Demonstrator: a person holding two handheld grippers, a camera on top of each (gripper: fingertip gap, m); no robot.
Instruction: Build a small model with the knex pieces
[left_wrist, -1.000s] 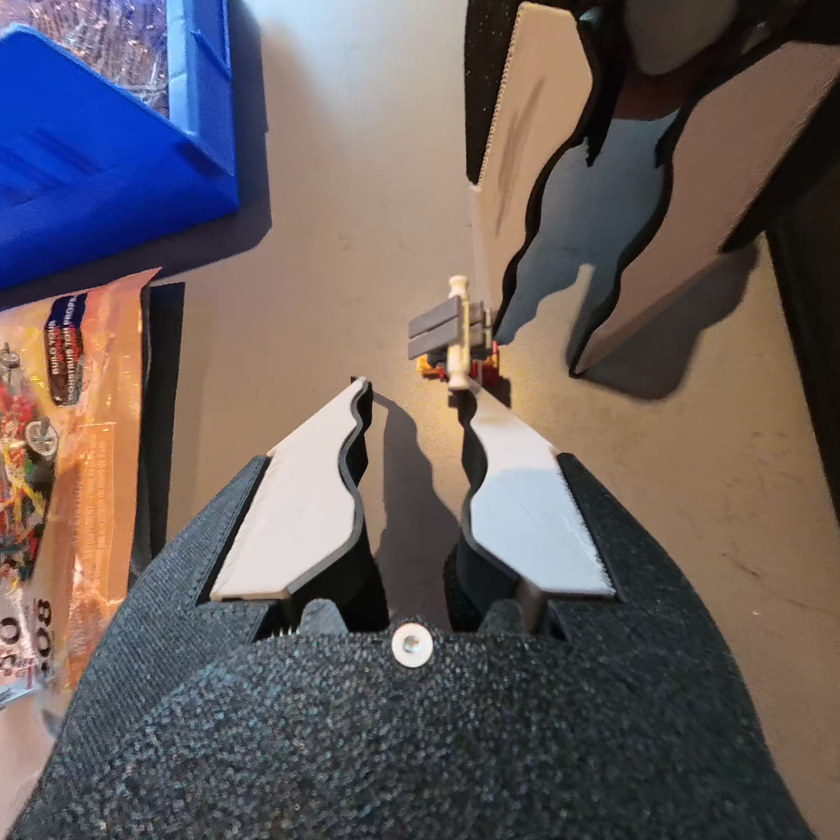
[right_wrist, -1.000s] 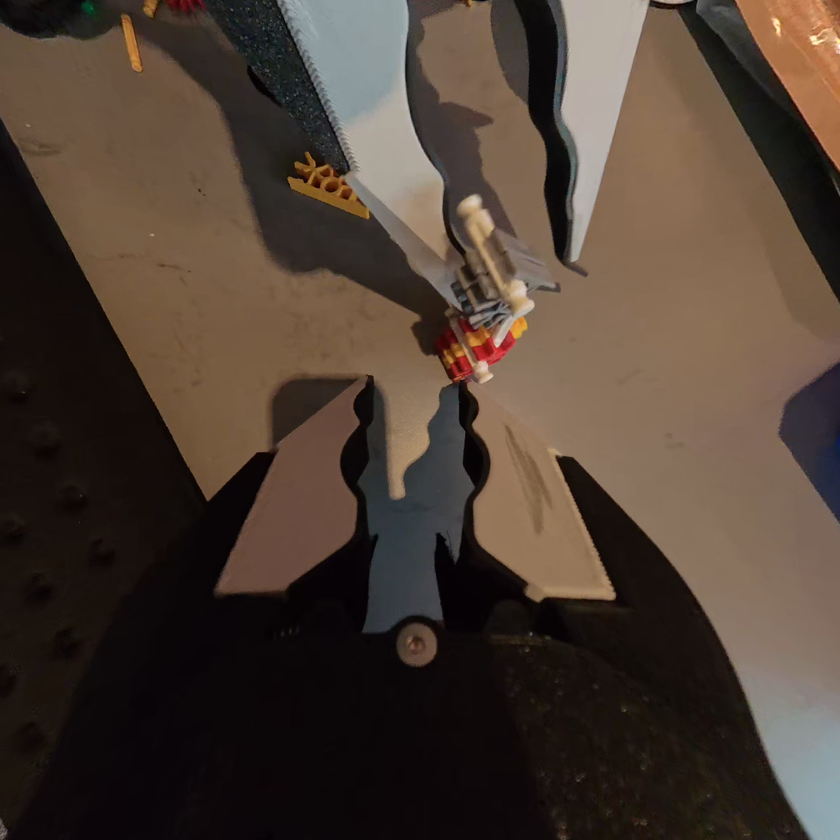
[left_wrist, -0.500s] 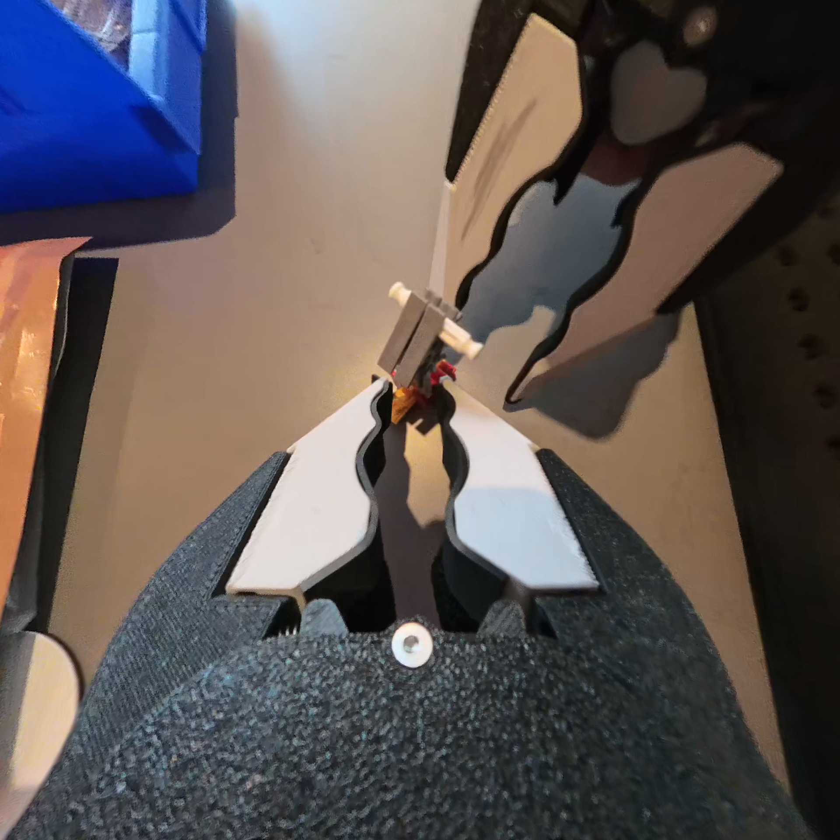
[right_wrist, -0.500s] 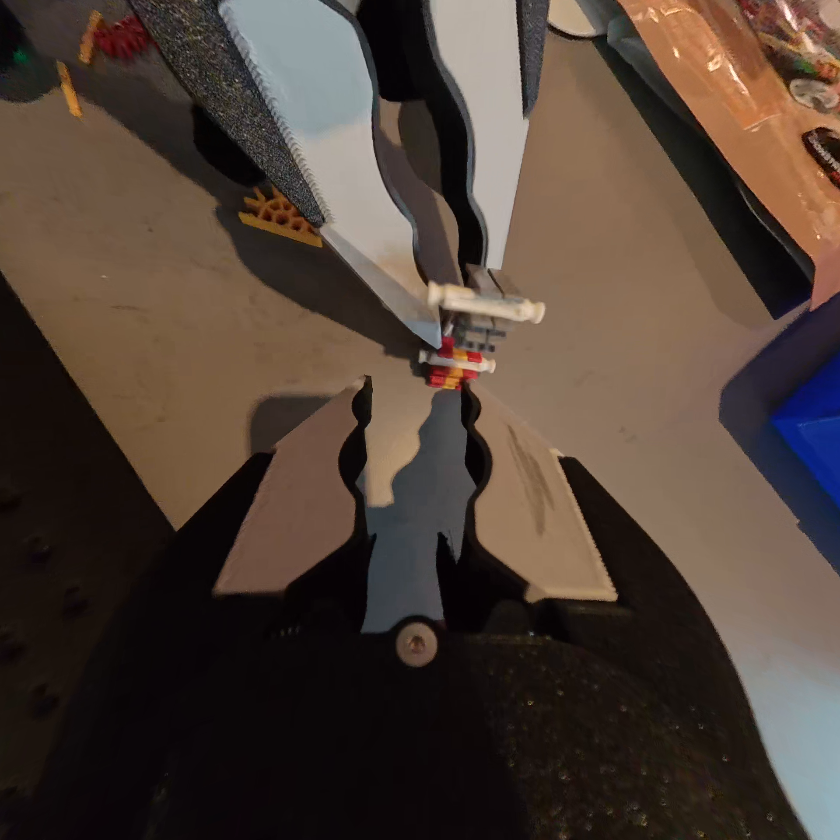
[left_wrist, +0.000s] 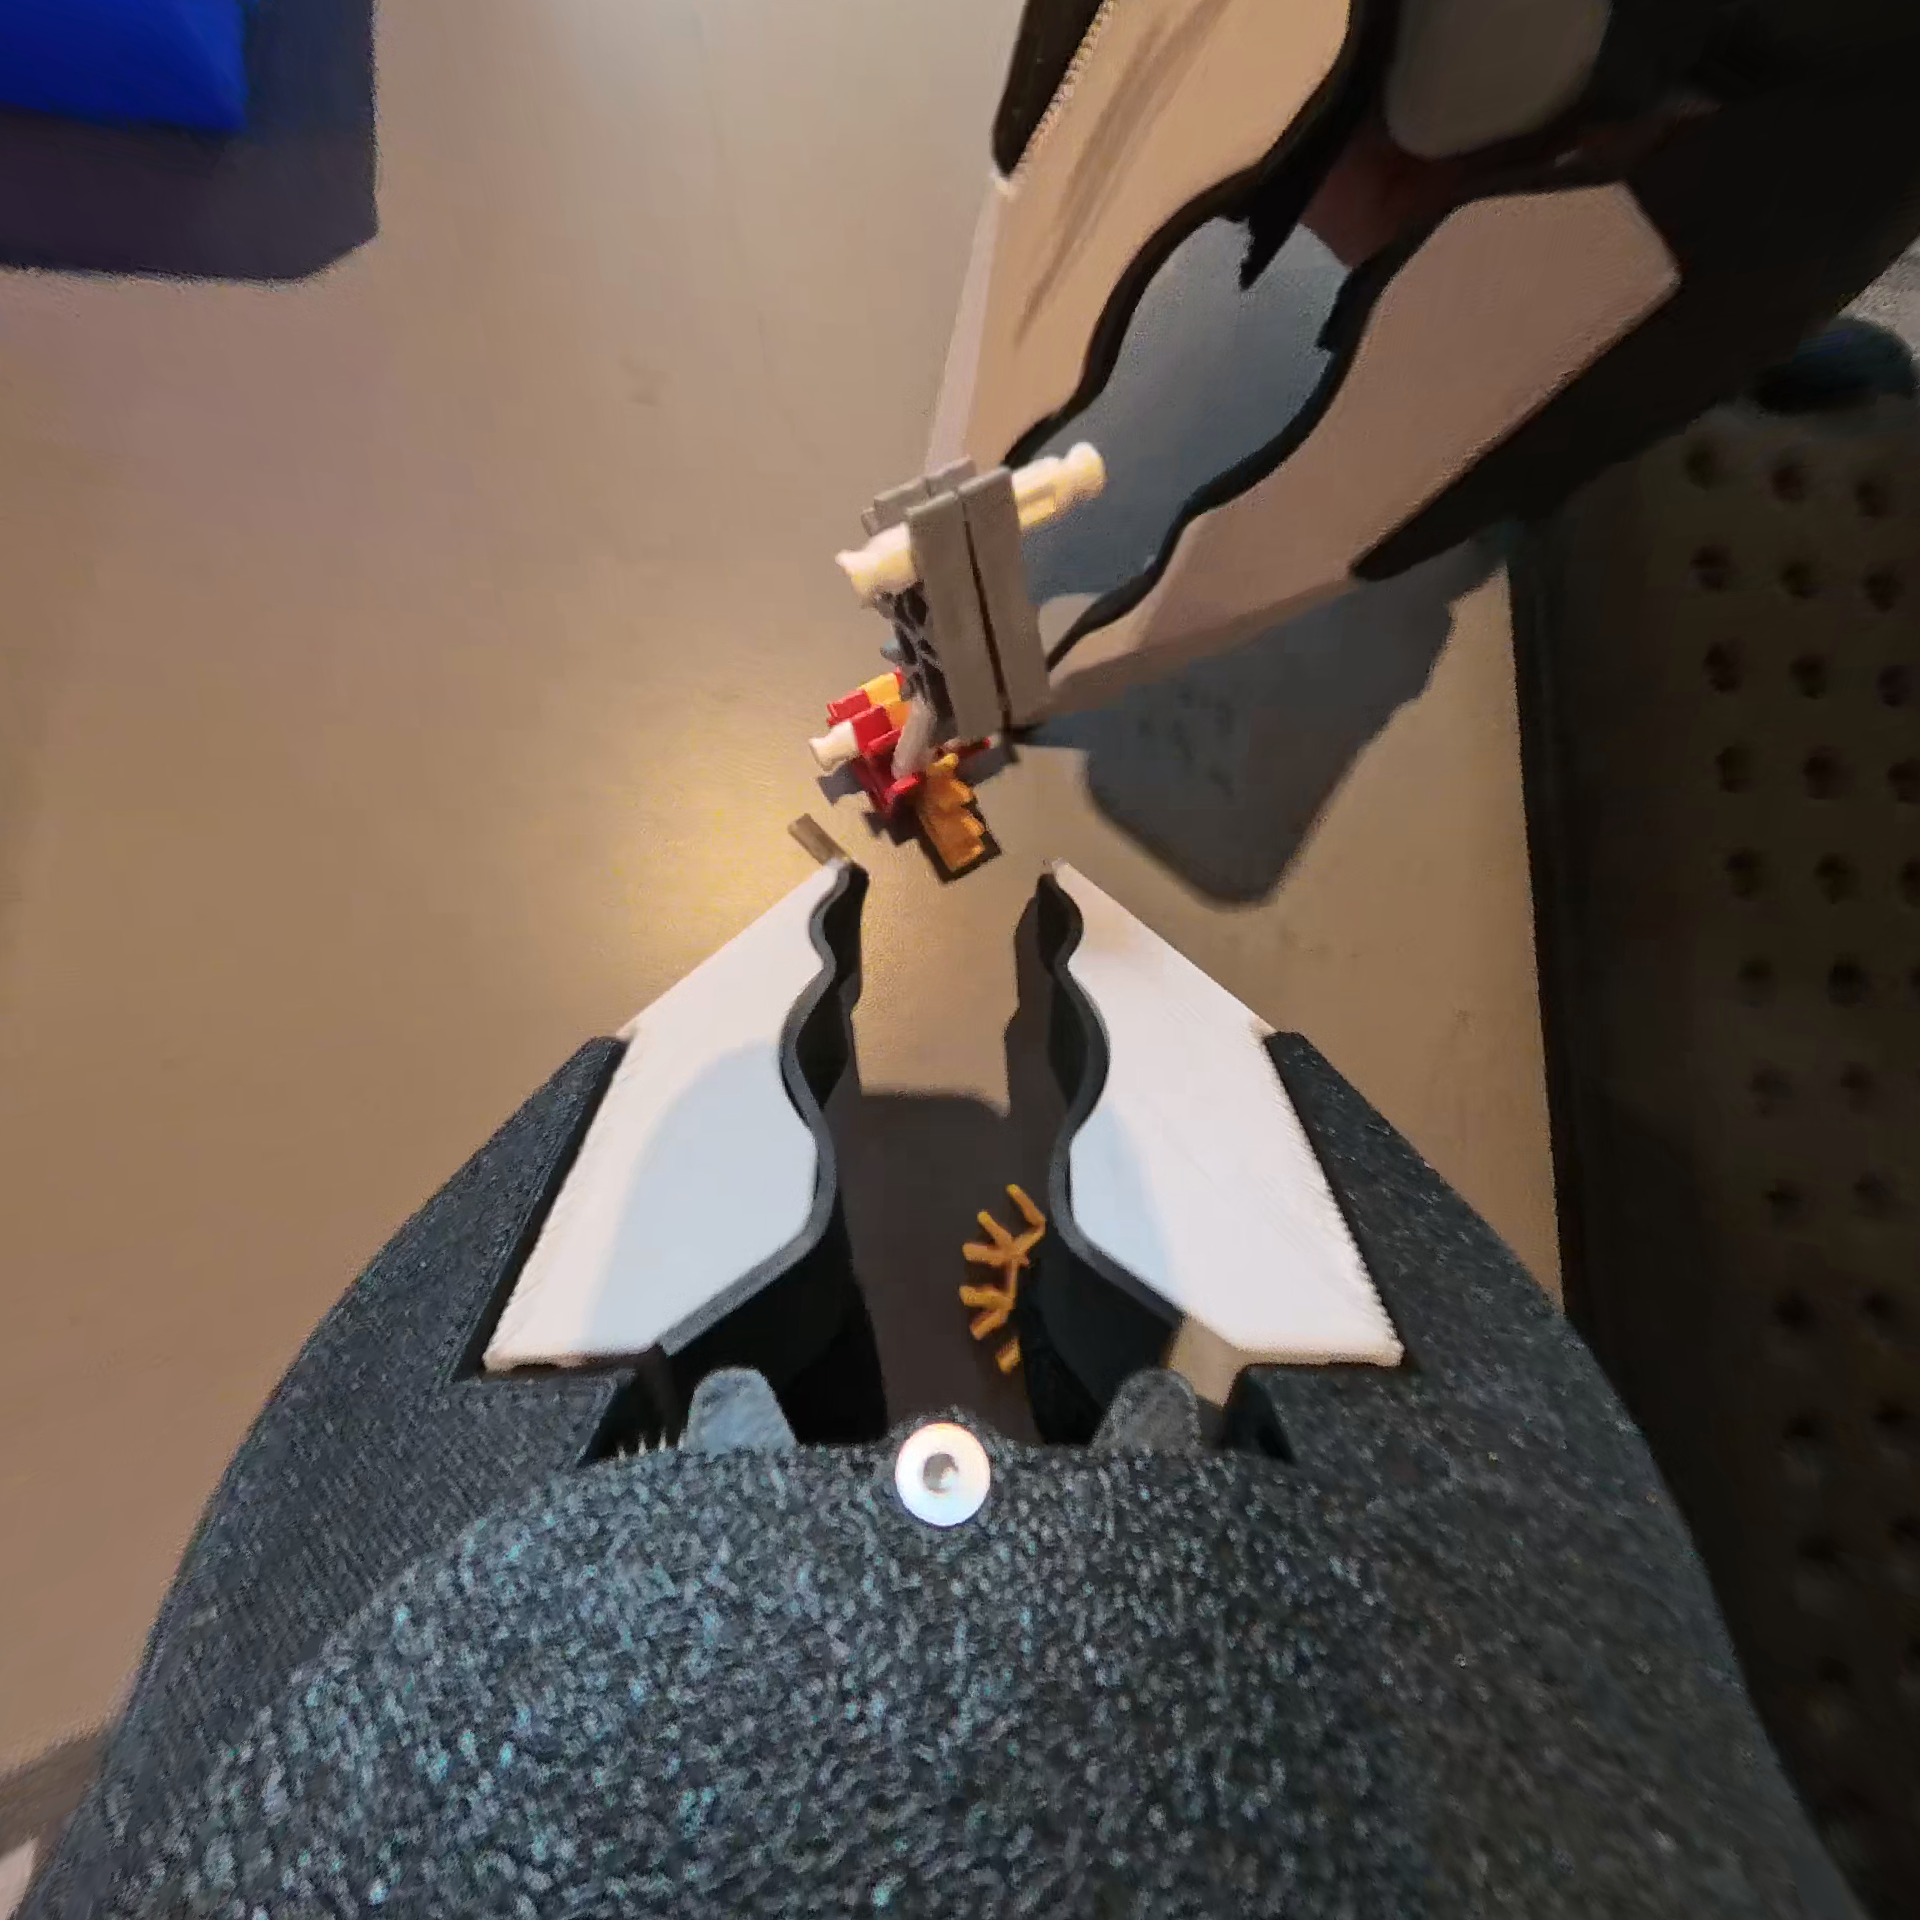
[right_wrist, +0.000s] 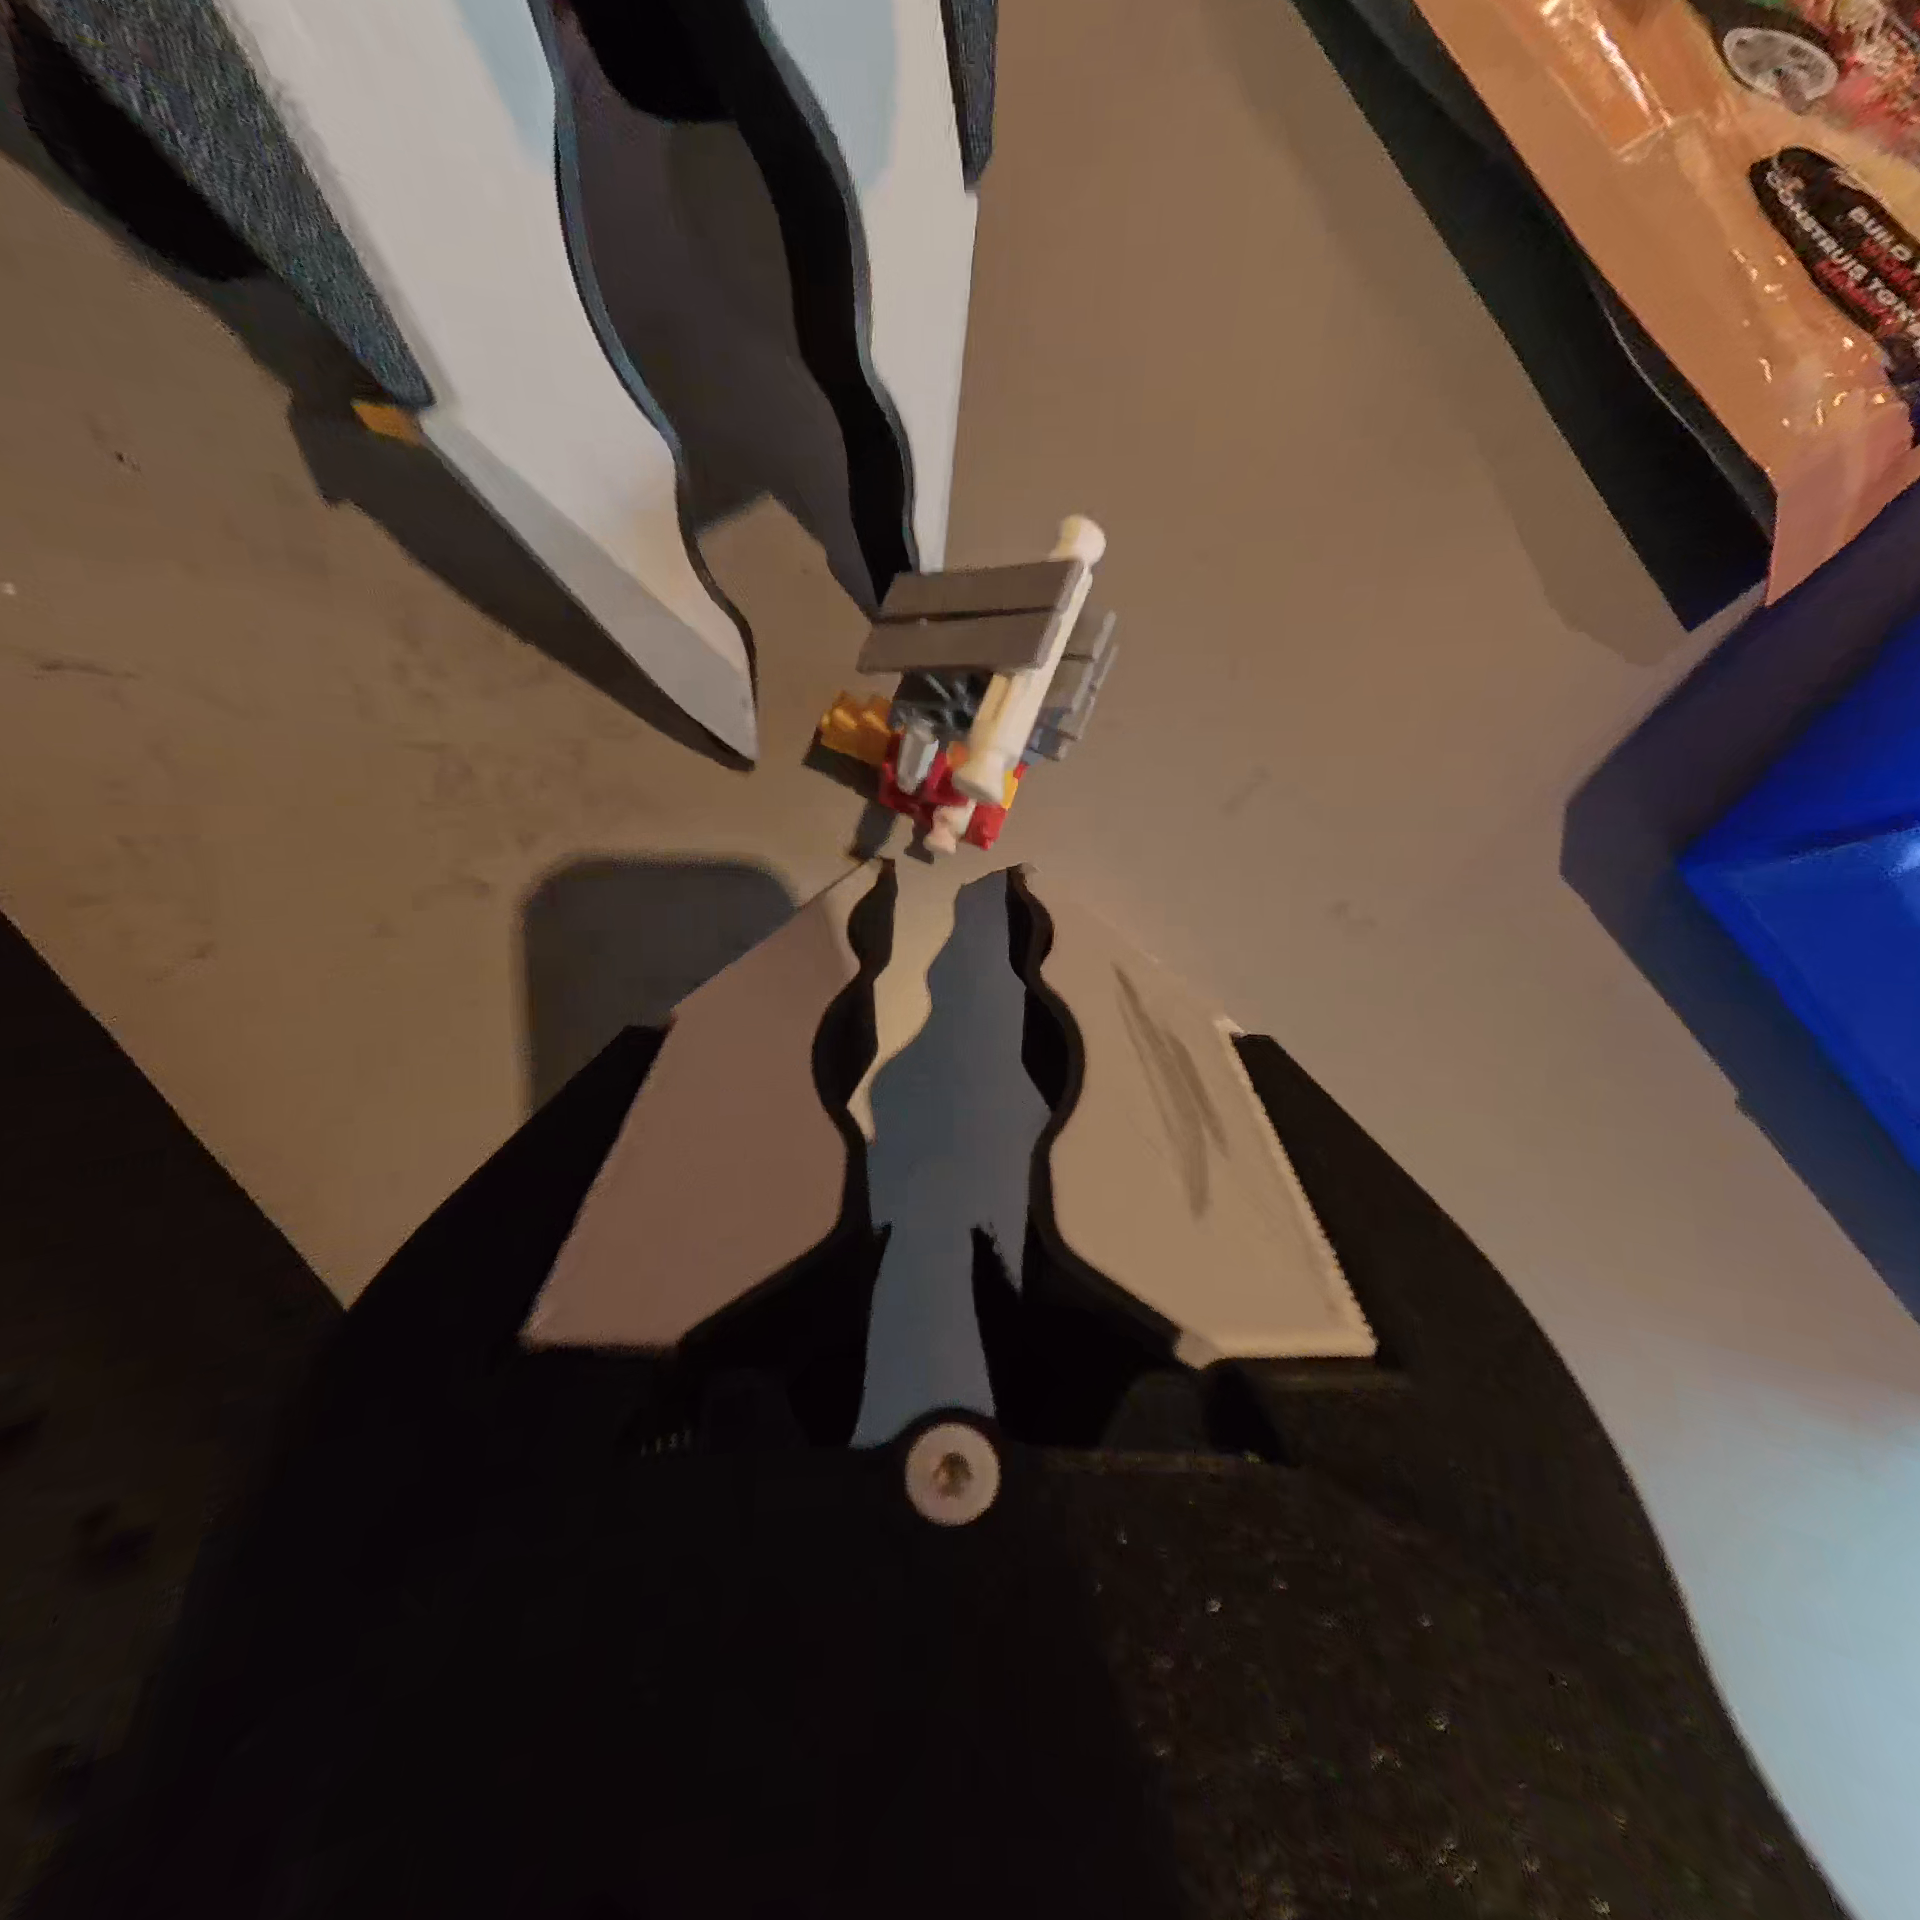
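Toy assembly (left_wrist: 935, 665) of grey, white, red and yellow pieces sits on the tan table (left_wrist: 416, 727), between my left gripper (left_wrist: 948, 878) and right gripper (right_wrist: 943, 875), both parted and empty. A nudge from either fingertip might topple it.

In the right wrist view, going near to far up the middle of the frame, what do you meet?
Right gripper, open and holding nothing → small toy assembly of red, yellow, grey and white plastic pieces on the tan tabletop → left gripper, open, reaching in from the top.
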